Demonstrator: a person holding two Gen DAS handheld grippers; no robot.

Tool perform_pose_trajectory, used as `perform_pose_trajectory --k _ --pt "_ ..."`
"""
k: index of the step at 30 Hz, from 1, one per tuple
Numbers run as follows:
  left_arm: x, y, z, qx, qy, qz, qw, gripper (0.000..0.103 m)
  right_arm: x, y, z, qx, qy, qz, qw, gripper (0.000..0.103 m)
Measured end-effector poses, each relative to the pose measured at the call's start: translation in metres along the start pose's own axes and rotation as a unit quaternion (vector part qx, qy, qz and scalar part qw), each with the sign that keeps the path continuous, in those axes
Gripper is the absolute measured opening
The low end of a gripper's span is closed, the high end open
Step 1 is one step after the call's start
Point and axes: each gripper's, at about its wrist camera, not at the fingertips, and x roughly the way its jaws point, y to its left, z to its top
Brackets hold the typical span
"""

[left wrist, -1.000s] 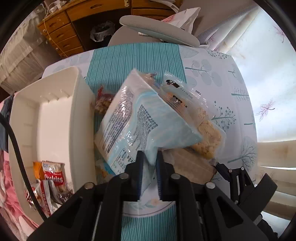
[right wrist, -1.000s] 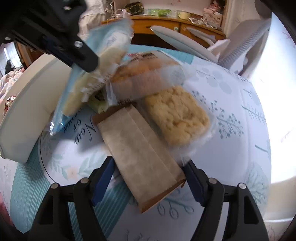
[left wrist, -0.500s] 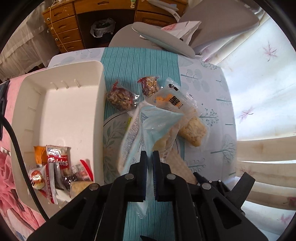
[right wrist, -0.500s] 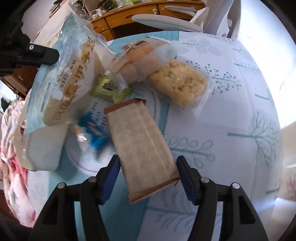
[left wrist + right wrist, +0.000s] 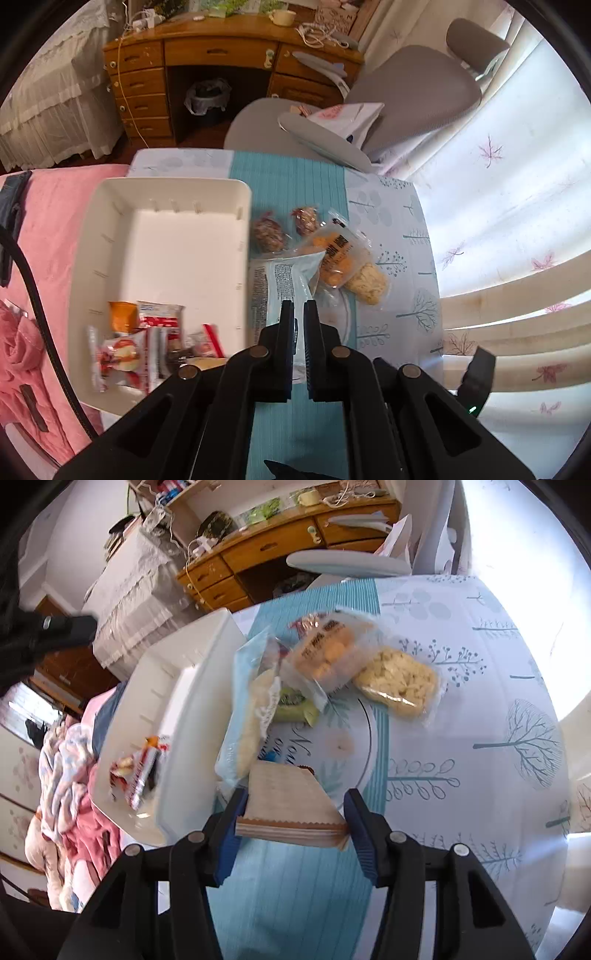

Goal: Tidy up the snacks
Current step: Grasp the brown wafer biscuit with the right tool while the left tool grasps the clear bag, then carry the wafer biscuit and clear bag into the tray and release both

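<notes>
While left tool (image 5: 299,317) pinches blue packet (image 5: 282,280), brown packet (image 5: 291,805) between closing right tool (image 5: 293,812).

Wooden desk (image 5: 229,55), grey chair (image 5: 406,92), sunlit curtains (image 5: 498,184).

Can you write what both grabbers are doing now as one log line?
left gripper: shut on blue packet | right gripper: closing on brown packet | white bin: some snacks

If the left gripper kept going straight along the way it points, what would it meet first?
Probably the table runner just beside the white bin: the left gripper, shut on the pale blue packet, points down at the table there. Depth is unclear.
</notes>
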Motion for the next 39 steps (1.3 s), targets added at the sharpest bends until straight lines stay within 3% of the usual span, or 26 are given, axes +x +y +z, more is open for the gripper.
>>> perform_pose_trajectory --k 9,13,19,25,33,39 --pt "-0.003 0.066 -0.017 -0.025 0.014 -0.042 0.9987 0.004 -0.010 0.042 0.012 0.017 -0.037 -0.006 0.999 0.053" --pt "0.008 0.083 -0.023 -0.029 0.032 -0.050 0.9978 0.017 -0.009 0.059 0.010 0.016 -0.054 -0.043 0.997 0.053" --pt "0.031 0.081 -0.017 -0.022 0.061 -0.051 0.9966 0.042 -0.007 0.058 0.005 0.041 -0.063 -0.052 0.996 0.053" --pt "0.059 0.053 -0.013 -0.004 0.089 -0.051 0.9947 0.042 -0.005 0.055 0.007 0.045 -0.062 -0.046 0.996 0.053" --pt "0.100 0.031 -0.007 -0.017 0.117 -0.016 0.9929 0.041 0.000 0.046 0.013 0.031 -0.048 -0.027 0.998 0.054" --pt "0.117 0.021 -0.006 -0.021 0.120 0.013 0.9925 0.013 0.003 0.037 0.019 0.011 -0.032 -0.011 0.999 0.054"
